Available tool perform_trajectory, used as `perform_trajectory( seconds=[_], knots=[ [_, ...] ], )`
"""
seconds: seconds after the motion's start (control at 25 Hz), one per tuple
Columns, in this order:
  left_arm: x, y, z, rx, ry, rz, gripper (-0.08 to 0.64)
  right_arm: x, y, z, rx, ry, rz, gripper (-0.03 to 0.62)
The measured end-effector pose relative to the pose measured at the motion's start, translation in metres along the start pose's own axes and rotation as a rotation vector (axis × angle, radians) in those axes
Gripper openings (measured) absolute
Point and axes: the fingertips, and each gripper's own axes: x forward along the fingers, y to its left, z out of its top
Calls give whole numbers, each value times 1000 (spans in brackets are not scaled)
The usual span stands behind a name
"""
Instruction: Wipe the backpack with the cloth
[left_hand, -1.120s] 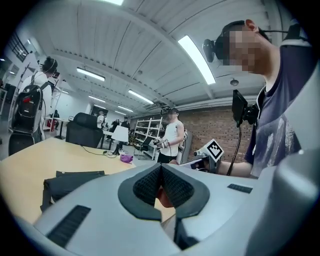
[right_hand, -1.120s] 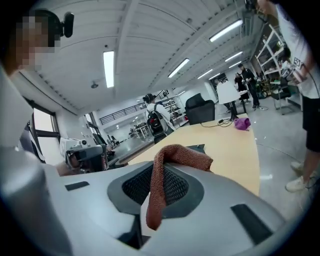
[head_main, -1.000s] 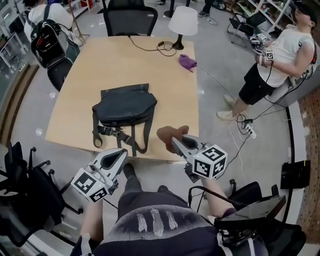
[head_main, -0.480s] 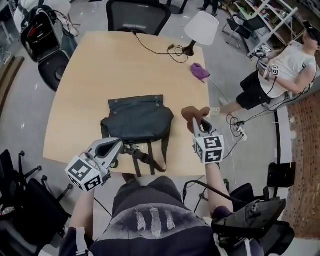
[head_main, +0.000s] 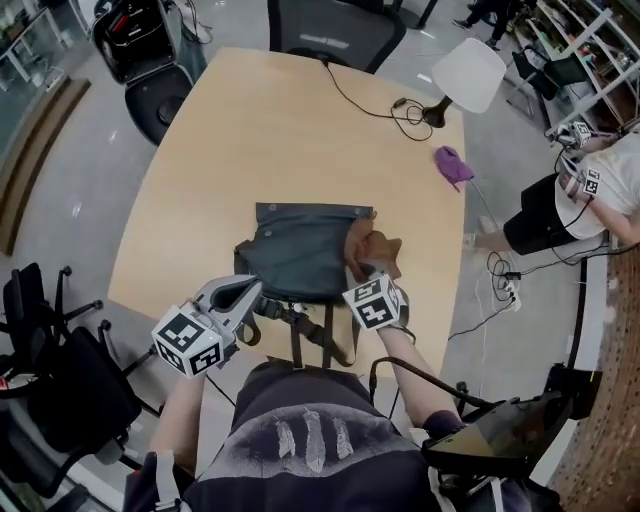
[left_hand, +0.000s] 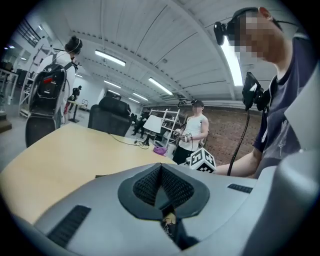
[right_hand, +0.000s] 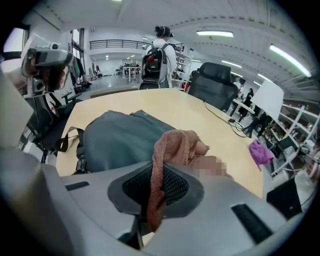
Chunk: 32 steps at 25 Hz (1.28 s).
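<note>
A dark grey backpack (head_main: 300, 252) lies flat near the front edge of the wooden table (head_main: 250, 140), its straps hanging toward me. My right gripper (head_main: 365, 268) is shut on a brown cloth (head_main: 368, 248), which rests at the backpack's right edge. In the right gripper view the cloth (right_hand: 172, 150) hangs pinched between the jaws, with the backpack (right_hand: 120, 137) just beyond to the left. My left gripper (head_main: 240, 293) hovers at the backpack's front left corner, shut with nothing in it; in the left gripper view its jaws (left_hand: 161, 187) meet.
A purple cloth (head_main: 452, 165) lies near the table's right edge, by a white lamp (head_main: 465, 75) with a black cable (head_main: 370, 100). Office chairs stand behind the table and at my left. A person (head_main: 590, 190) sits at the right.
My view has moved closer over the table. The right gripper carried the brown cloth left and forward onto the backpack's right edge. The left gripper rose to the backpack's front left corner.
</note>
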Motion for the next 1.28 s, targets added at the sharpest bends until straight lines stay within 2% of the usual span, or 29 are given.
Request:
perform_trajectory(
  seconds=[0.12,0.28,0.44,0.6,0.64,0.72,0.88,0.96,1.04,1.12,1.2,1.28],
  knots=[
    [-2,13,-11,-36,10,50,6,2,24,12,-54,10,104,32],
    [-3,21,-22,-70,13,75,6,4,74,30,-174,47,283,32],
    [-3,23,-23,-74,11,84,6,7,119,46,-326,68,382,32],
    [-12,30,-17,-74,-14,120,6,3,162,66,-342,34,558,32],
    [-16,33,-16,-76,-20,131,6,0,170,73,-323,20,613,32],
    [-24,38,-16,-80,-25,152,6,-8,180,90,-225,-14,724,32],
    [-41,45,-27,-97,-15,197,6,-35,176,157,97,-188,975,32],
    [-46,45,-33,-106,-7,211,6,-38,164,188,262,-266,1055,32],
    [-48,42,-37,-113,-2,215,6,-21,148,198,358,-276,1014,32],
    [-50,40,-41,-109,12,218,6,11,134,188,357,-219,875,32],
    [-51,39,-46,-95,38,224,6,44,118,166,283,-138,707,32],
    [-52,39,-50,-83,58,229,6,69,103,142,160,-58,560,32]
  ],
)
